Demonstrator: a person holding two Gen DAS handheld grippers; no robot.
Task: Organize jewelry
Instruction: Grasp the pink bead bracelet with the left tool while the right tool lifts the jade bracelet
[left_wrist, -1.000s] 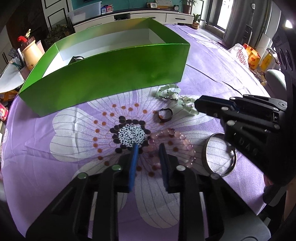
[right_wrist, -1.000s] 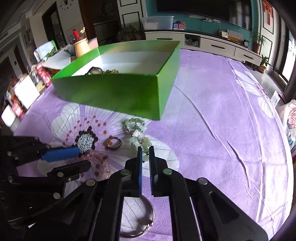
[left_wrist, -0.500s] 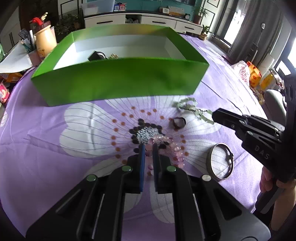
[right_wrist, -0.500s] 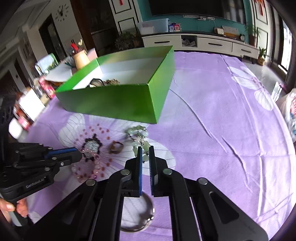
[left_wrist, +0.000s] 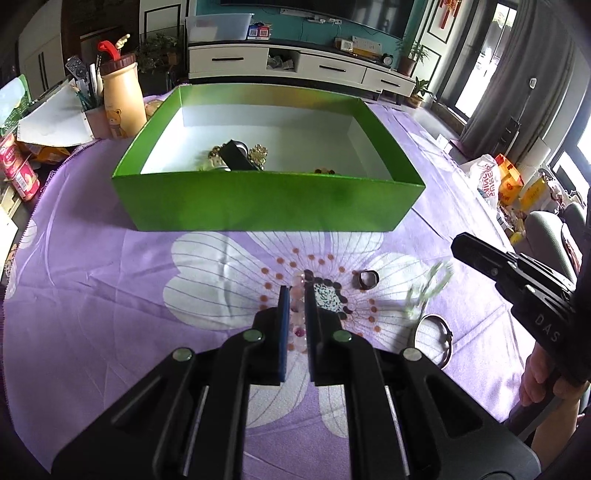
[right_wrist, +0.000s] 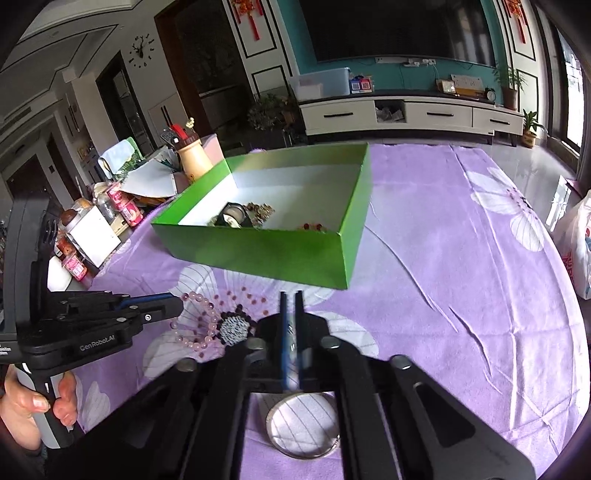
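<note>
My left gripper is shut on the pink bead bracelet, which hangs from its tip above the purple cloth. My right gripper is shut on the pale green bead bracelet, which dangles blurred below its tip in the left wrist view. A green box stands beyond both and holds a dark watch and several other pieces. A small dark ring and a silver bangle lie on the cloth.
A beige bottle, cans and papers crowd the table's far left edge. A white plastic bag sits at the right edge. The purple flowered cloth covers the table.
Both grippers have risen and pulled back. The pink bracelet has left the cloth with my left gripper, and the green bracelet has lifted off the cloth with my right gripper.
</note>
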